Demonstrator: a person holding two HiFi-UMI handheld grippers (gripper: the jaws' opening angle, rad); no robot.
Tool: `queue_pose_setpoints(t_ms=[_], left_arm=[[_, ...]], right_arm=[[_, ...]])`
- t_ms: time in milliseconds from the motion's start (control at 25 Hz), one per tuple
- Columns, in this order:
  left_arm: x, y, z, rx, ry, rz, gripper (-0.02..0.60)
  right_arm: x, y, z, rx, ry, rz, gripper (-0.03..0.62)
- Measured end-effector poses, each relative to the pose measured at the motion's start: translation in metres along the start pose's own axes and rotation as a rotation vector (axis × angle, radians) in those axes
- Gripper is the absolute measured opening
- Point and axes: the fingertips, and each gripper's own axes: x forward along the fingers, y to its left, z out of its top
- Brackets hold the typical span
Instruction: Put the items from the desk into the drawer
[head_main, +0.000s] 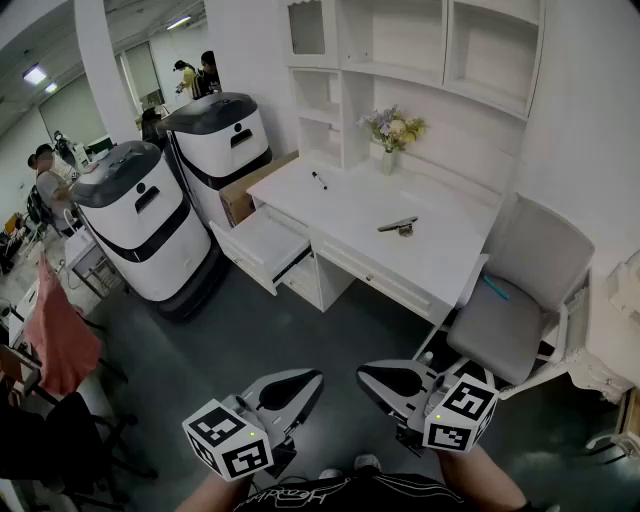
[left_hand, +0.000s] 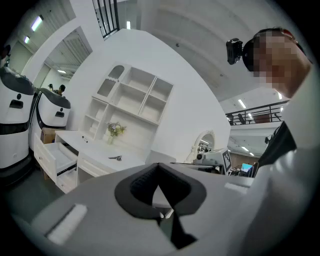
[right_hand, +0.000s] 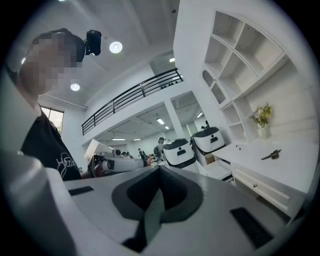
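Observation:
A white desk (head_main: 365, 215) with shelves above it stands across the room. Its left drawer (head_main: 262, 243) is pulled open, and nothing shows in it. On the desktop lie a black pen (head_main: 319, 180) and a dark metal clip-like tool (head_main: 398, 226), beside a vase of flowers (head_main: 392, 130). The tool (left_hand: 116, 158) and the open drawer (left_hand: 61, 156) also show in the left gripper view; the right gripper view shows the tool (right_hand: 270, 155). Both grippers hang low in front of me, far from the desk. My left gripper (head_main: 312, 378) and right gripper (head_main: 366, 376) are shut and empty.
A grey chair (head_main: 510, 300) with a teal item (head_main: 496, 287) on its seat stands at the desk's right end. Two white-and-black machines (head_main: 140, 220) and a cardboard box (head_main: 245, 195) stand left of the drawer. Dark floor lies between me and the desk. People stand far left.

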Motion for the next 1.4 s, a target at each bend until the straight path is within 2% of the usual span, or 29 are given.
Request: queue_pose_setpoints(t_ms=[400,640,760,960,1160,1280,1400], left_arm=[[-0.032,0.005,0.002,0.012,-0.015,0.007,0.008],[-0.05,0.019,0.0,0.01,-0.028,-0.001,0.008],[-0.059,0.032,-0.008,0.049,-0.009,0.009,0.007],[-0.067,0.048,-0.013,0.025,-0.019,-0.008,0.007],[-0.063,0.069,-0.006,-0.002,-0.041,0.019,0.008],[-0.048,0.081,-0.003,-0.027,-0.039,0.008,0.008],[-0.027,0.097,0.002,-0.02,-0.025,0.008,0.008]], right_arm=[[0.018,0.027,-0.002,-0.037,0.006,-0.018,0.008],[0.034,0.028,-0.012,-0.003,0.019,-0.064,0.008],[0.047,0.032,-0.019,0.016,0.009,-0.048,0.008],[0.069,0.036,-0.032,0.004,0.044,-0.027,0.008],[0.083,0.02,-0.029,0.016,0.04,-0.02,0.008],[0.089,0.0,-0.026,0.031,0.031,-0.018,0.008],[0.095,-0.027,-0.021,0.061,0.015,-0.012,0.008]])
